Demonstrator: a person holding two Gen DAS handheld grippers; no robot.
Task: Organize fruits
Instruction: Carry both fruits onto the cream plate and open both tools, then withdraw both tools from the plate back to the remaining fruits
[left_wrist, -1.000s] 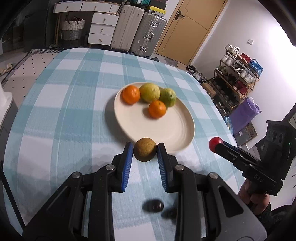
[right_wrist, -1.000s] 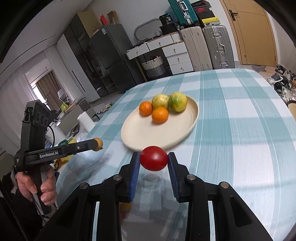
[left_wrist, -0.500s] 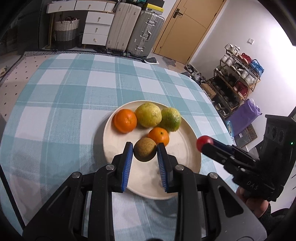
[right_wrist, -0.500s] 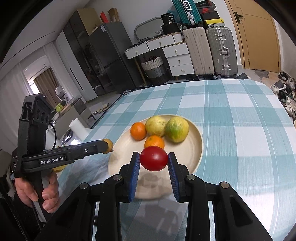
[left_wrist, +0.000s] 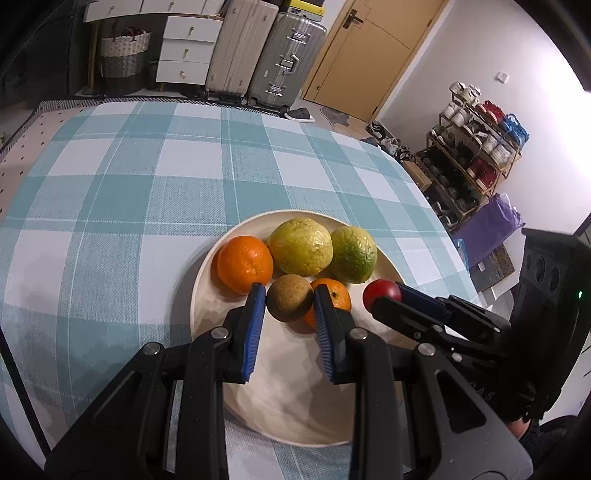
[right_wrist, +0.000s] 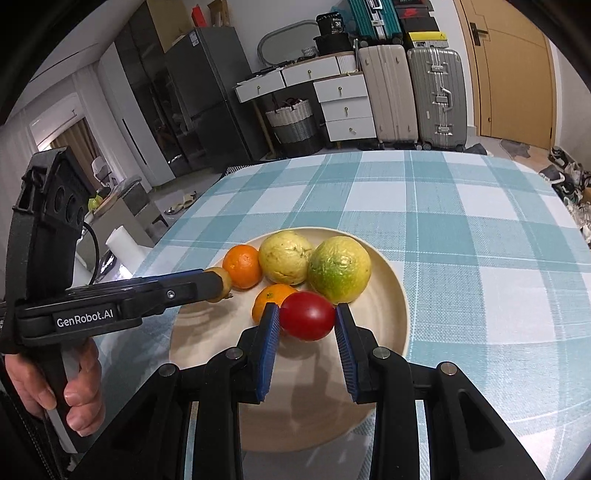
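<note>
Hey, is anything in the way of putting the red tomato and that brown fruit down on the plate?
Nothing visible blocks either. The right gripper holds the tomato and the left gripper the brown fruit, both above bare plate. The small orange sits just behind them, crowding the far side.

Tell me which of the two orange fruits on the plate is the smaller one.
The smaller orange lies nearer the camera, just behind the red fruit held in the right hand-held gripper. The larger orange sits at the left end of the back row.
</note>
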